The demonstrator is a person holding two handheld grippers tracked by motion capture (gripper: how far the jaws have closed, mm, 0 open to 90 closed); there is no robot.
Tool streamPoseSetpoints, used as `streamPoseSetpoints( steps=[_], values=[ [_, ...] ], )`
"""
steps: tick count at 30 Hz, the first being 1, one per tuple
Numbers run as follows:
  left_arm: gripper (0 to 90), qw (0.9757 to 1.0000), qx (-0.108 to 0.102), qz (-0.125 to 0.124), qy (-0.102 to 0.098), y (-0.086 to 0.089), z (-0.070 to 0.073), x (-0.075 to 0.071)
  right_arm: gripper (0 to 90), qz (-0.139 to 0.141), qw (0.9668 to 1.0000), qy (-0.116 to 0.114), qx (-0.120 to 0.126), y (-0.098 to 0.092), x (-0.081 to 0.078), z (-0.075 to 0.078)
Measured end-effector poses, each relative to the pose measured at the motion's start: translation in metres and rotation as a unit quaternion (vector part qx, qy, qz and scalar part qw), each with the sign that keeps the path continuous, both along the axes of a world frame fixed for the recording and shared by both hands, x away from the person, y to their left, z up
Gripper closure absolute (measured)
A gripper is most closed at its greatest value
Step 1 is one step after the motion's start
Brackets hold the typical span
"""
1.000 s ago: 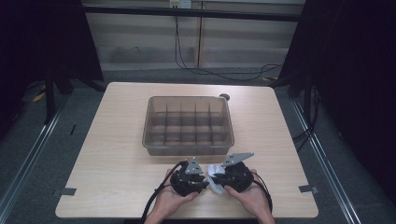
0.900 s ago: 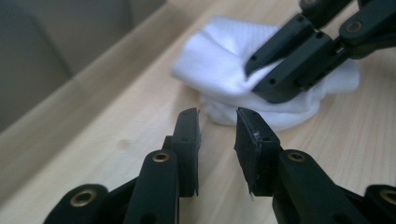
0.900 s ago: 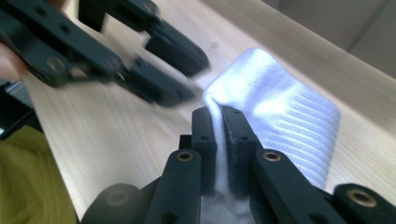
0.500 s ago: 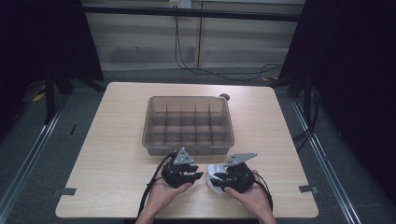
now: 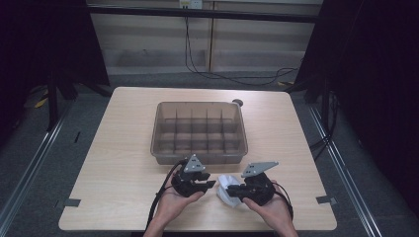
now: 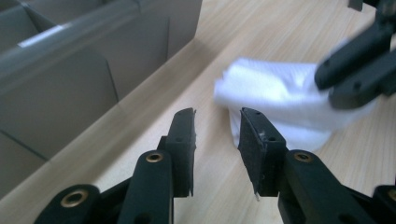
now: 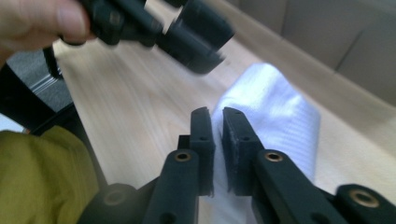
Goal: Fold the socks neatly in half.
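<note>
While the white cloth (image 5: 226, 190) lies bunched on the table, these lines hold.

Cloth: a folded white piece on the near part of the wooden table (image 5: 118, 148), just in front of the grey divider box (image 5: 200, 129) and between the two grippers; in the left gripper view (image 6: 275, 93) it rests flat on the wood.

Right gripper (image 5: 236, 191): its jaws have just been closing and now pinch the near edge of the cloth, a thin white layer showing between the pads (image 7: 232, 135) in the right gripper view (image 7: 212, 119).

Left gripper (image 5: 207, 183): jaws have just been opening and stand a narrow way apart, with nothing between them; in its own view (image 6: 217, 114) the cloth's corner lies just beyond the tips, and whether a tip touches it cannot be told.

Hands: the left hand (image 5: 174, 202) and right hand (image 5: 272, 210) come in from the near edge, each under its gripper.

Box: grey, translucent, split into rows of small compartments, at the table's middle.

Sleeve: a yellow-green one (image 7: 42, 177) low in the right gripper view.
</note>
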State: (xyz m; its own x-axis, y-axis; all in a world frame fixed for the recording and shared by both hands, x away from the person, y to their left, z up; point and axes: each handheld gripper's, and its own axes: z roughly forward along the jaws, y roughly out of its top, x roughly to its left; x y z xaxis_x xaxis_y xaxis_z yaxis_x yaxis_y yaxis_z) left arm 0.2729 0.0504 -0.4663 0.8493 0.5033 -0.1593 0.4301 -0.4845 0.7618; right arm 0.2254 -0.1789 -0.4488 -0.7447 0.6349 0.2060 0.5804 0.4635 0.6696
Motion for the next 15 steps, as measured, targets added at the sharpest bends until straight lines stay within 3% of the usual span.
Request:
streamPoseSetpoints(
  steps=[4,8,13,15],
  values=[
    [62.5,1.0000,-0.006,0.005,-0.005,-0.007,0.008,0.003,87.5,0.001,1.0000,0.007,-0.006,0.005,-0.002,-0.011],
    [58.9,0.9999,-0.006,-0.005,-0.009,-0.021,0.012,0.008,87.4,0.011,0.9998,0.014,-0.002,0.010,-0.005,-0.018],
    [59.4,0.9992,0.033,-0.013,-0.018,-0.037,0.001,0.003,81.1,0.009,1.0000,0.004,0.000,0.006,-0.005,-0.011],
    [60.7,0.9993,0.032,-0.010,-0.013,-0.038,-0.002,0.004,81.4,0.002,0.9999,-0.005,0.011,0.000,-0.005,-0.005]
  ],
)
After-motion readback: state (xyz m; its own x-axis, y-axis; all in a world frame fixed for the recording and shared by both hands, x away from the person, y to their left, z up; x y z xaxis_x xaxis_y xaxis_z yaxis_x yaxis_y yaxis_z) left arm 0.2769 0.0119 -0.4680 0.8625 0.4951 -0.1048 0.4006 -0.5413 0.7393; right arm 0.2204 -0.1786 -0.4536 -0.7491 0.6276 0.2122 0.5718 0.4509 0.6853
